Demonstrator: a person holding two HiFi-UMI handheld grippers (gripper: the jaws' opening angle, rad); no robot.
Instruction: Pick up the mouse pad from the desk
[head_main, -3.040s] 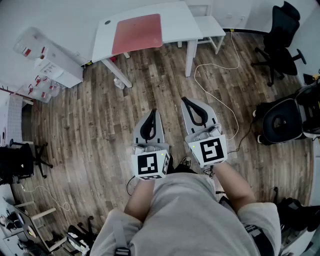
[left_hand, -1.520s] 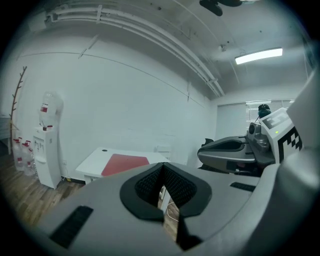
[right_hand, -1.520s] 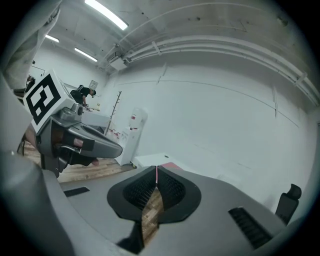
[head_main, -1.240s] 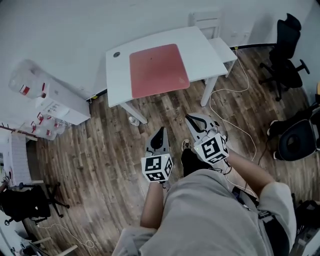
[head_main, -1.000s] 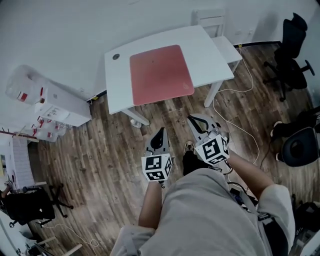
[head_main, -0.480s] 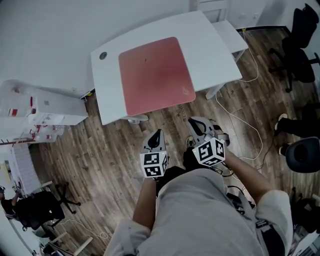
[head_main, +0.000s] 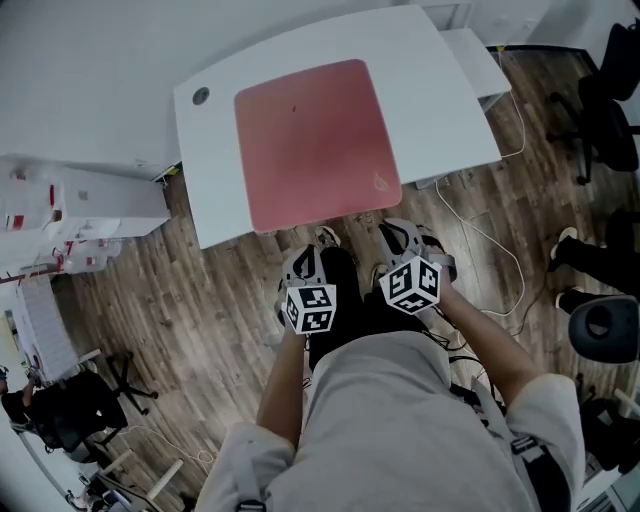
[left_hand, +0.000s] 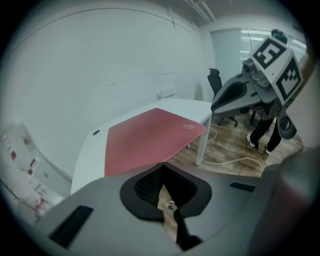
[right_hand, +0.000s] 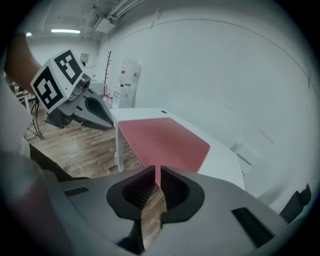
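We wear a pale grey short-sleeved T-shirt (head_main: 400, 420), loose over the chest, and dark straps (head_main: 527, 455) cross its shoulders. The tools in our hands are a matched pair. The left grey plastic two-jaw gripper (head_main: 307, 252) and the right grey plastic two-jaw gripper (head_main: 392, 227) are both smooth wedge-shaped shells that narrow toward the tip. Each carries a white cube (head_main: 310, 308) printed with bold black square markers on its faces. In the two gripper views, our jaws are lined with black pads (left_hand: 149, 188) of fine mesh texture, set in a rounded dark-rimmed opening. Shallow dark rectangular slots (right_hand: 247, 219) are sunk into the grey shells on either side.
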